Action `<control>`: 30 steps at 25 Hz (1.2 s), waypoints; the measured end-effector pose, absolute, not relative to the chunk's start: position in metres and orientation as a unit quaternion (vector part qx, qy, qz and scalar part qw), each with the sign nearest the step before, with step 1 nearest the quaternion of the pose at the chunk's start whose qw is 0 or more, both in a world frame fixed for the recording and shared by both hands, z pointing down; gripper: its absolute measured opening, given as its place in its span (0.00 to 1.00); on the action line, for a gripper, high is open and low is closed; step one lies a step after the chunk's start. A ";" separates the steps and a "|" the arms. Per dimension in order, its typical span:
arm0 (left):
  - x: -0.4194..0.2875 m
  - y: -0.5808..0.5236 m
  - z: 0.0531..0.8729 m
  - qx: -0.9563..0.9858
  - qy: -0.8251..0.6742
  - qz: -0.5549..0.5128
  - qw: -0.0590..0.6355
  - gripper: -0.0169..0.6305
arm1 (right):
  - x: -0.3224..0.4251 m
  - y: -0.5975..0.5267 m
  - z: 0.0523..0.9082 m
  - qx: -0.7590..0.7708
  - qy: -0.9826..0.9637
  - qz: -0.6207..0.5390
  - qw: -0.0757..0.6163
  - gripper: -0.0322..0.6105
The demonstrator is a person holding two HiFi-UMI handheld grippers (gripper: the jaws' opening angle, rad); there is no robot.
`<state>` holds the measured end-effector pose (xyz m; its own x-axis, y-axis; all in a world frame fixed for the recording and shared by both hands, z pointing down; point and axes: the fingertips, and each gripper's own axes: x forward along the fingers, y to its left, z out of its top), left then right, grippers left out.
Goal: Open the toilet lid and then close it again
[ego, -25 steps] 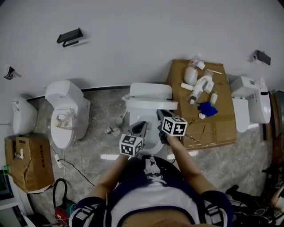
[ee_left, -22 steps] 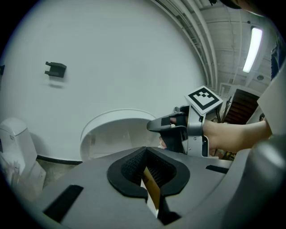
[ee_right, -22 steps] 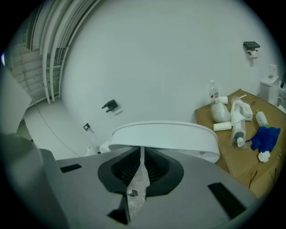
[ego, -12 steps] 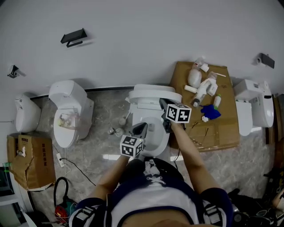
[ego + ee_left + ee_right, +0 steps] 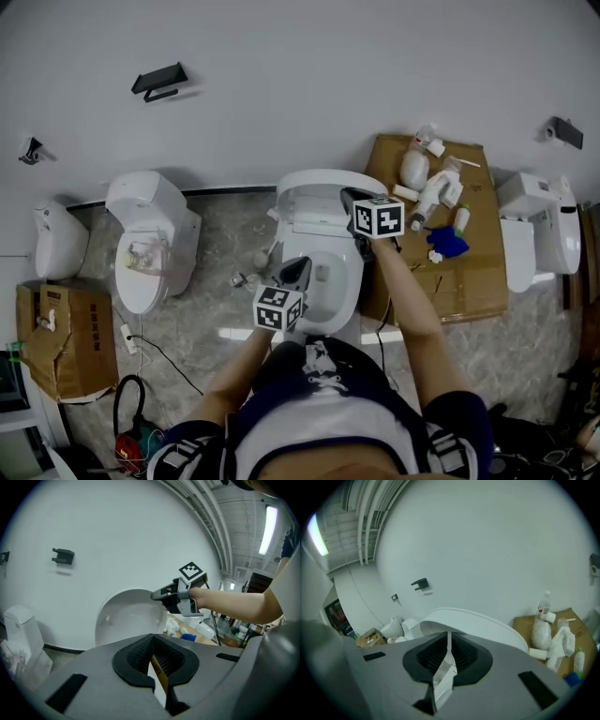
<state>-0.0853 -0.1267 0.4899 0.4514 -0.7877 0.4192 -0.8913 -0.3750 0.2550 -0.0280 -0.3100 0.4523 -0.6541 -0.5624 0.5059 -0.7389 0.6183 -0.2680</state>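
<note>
- The white oval plastic toilet lid [image 5: 314, 192] stands raised, close to upright, at the back of the white ceramic toilet bowl [image 5: 349, 281].
- The right gripper [image 5: 346, 194] meets the lid's right rim, its jaws all but together with nothing visibly clamped. The left gripper [image 5: 303, 262] hovers over the bowl, jaws closed and empty.
- The opening step looks nearly complete. Closing would call for a controlled tip forward and down.
- No brand or lettering is legible, and white plastic bottles [image 5: 417, 169] lie on flat brown cardboard [image 5: 469, 281] beside the toilet.
</note>
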 end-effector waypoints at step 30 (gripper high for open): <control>-0.057 -0.223 0.441 0.829 -0.529 0.141 0.113 0.04 | 0.002 -0.394 0.465 0.439 -0.863 0.135 0.209 0.09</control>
<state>-0.0572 -0.2234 0.4409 0.4005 -0.8452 0.3539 -0.9090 -0.4150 0.0377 0.0016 -0.3944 0.4649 -0.5266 -0.7018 0.4797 -0.8147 0.5777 -0.0490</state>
